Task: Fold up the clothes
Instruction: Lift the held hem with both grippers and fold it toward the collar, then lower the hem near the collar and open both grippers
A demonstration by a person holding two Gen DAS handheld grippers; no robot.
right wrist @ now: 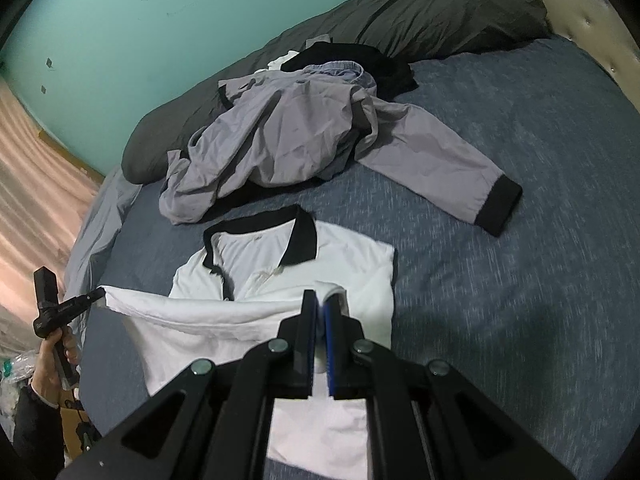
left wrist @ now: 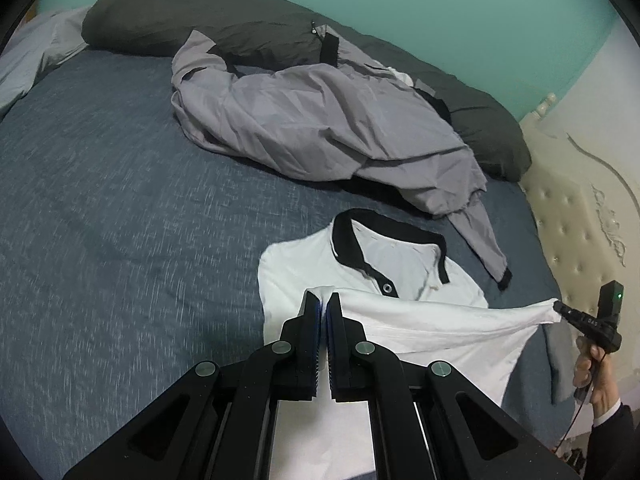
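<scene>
Your white polo shirt with the black collar (left wrist: 404,268) lies collar-up on the blue-grey heathered bedspread (left wrist: 120,208), its lower part lifted off the bed and stretched between your two claws. Your left gripper (left wrist: 325,300) has its jaws pinched almost fully together on one corner of the white hem; your right gripper (right wrist: 323,300) is clamped the same way on the other corner — a small tuft of fabric sticks out past each set of tips. Between them the hem runs as a taut, slightly sagging band, just in front of the collar placket.

Just beyond the collar sits the crumpled grey jacket with black cuffs (right wrist: 288,136); one sleeve trails close beside the shirt's shoulder on your right, so room ahead is tight. Behind the jacket lies a dark olive pillow (left wrist: 180,12) against the teal wall (right wrist: 160,12). The bedspread is bare on your left, while the cream tufted headboard (left wrist: 576,208) borders the bed on your right.
</scene>
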